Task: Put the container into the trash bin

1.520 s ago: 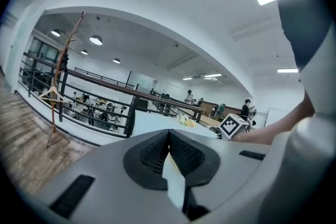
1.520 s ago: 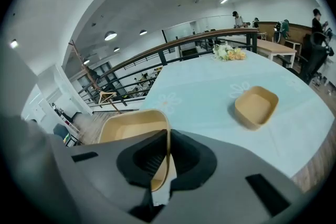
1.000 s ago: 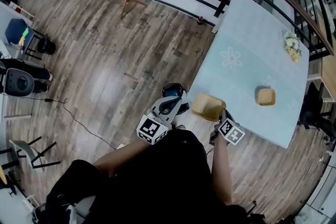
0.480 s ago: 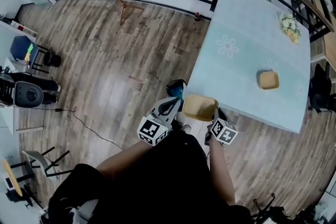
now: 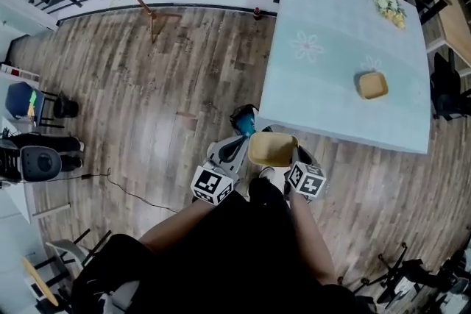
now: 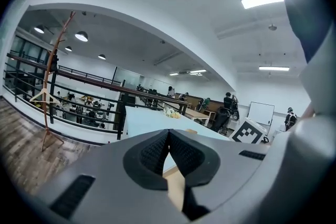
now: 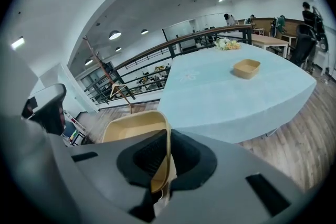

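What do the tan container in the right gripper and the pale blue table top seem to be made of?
Container: probably moulded paper pulp or thin fibreboard, matt tan. Its wall looks thin and curves where the right gripper pinches it. Table: seemingly covered with a smooth pale blue cloth or vinyl sheet printed with faint flowers; I cannot tell which.

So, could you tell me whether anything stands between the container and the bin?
Nothing visible does: the container, in the right gripper, hangs close beside what looks like the blue-lined bin on the floor.
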Available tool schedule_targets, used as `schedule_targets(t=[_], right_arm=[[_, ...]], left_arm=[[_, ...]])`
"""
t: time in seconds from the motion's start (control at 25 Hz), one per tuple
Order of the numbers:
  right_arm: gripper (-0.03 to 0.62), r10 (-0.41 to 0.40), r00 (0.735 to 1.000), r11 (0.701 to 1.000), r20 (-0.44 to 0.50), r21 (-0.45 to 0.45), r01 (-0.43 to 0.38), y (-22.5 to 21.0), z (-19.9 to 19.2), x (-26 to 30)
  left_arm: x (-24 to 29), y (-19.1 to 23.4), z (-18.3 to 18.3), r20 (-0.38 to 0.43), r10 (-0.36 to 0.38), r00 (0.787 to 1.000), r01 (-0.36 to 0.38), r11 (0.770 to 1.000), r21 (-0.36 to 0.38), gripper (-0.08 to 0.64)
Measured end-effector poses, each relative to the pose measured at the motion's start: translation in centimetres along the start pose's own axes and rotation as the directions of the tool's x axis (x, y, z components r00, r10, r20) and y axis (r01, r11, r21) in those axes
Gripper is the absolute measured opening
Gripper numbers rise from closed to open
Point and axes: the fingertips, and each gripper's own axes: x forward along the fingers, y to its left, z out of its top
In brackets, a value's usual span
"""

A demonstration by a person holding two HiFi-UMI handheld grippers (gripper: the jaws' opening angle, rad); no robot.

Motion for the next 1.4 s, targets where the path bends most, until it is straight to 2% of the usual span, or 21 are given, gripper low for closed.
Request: schedule_targets(t=[0.16, 0.32, 0.44, 0.6, 0.72, 0.92, 1.04, 1.2, 1.28, 1.4], right_arm=[[0.043, -0.053, 0.998, 0.995, -0.031, 0.079, 0.055, 1.9, -1.9, 1.7], [0.043, -0.110, 0.991, 0.975, -0.076, 0.186, 0.123, 4.1, -4.7, 4.2], [0.043, -0.163, 0.981, 0.948, -0.104, 0.261, 0.185, 5.2, -7.1, 5.7], [0.043, -0.216, 0.969, 0.900, -0.122, 0.361, 0.246, 5.5, -9.2, 8.4], [0.043, -0.237, 0.960, 0.865, -0.149, 0.418, 0.279, 5.9, -11.4, 11.2], [0.043, -0.229, 0.948, 0.831, -0.223, 0.462, 0.310, 5.6, -15.6, 17.1], [0.043, -0.245, 0.940, 0.803, -0.236, 0.494, 0.334, 4.0, -17.2, 19.3], [0.043, -0.266, 0.936, 0.763, -0.229, 0.543, 0.350, 1.9, -18.4, 21.8], [0.044, -0.254, 0.945, 0.749, -0.207, 0.577, 0.327, 1.3, -18.9, 23.0], [0.044, -0.231, 0.961, 0.734, -0.150, 0.621, 0.274, 1.1, -19.1, 24.8]], left_arm=[[-0.8, 1.8, 0.0, -0.018, -0.124, 0.992, 0.125, 0.991, 0.047, 0.014], [-1.9, 5.1, -0.8, -0.079, -0.201, 0.976, 0.205, 0.978, 0.041, 0.014], [-2.8, 7.8, -1.5, -0.110, -0.250, 0.962, 0.254, 0.967, 0.028, 0.014], [-2.9, 11.3, -3.3, -0.162, -0.279, 0.947, 0.285, 0.959, 0.013, 0.014], [-2.6, 13.1, -3.9, -0.163, -0.350, 0.923, 0.355, 0.935, 0.004, 0.014], [-1.9, 14.2, -4.9, -0.139, -0.452, 0.881, 0.455, 0.891, -0.010, 0.014], [-1.5, 14.3, -6.3, -0.167, -0.469, 0.867, 0.471, 0.882, -0.034, 0.014], [-0.1, 16.0, -8.7, -0.209, -0.424, 0.881, 0.417, 0.906, -0.077, 0.014], [0.2, 16.8, -9.9, -0.237, -0.404, 0.884, 0.396, 0.915, -0.081, 0.014], [0.3, 17.6, -11.2, -0.264, -0.403, 0.876, 0.391, 0.915, -0.099, 0.014]])
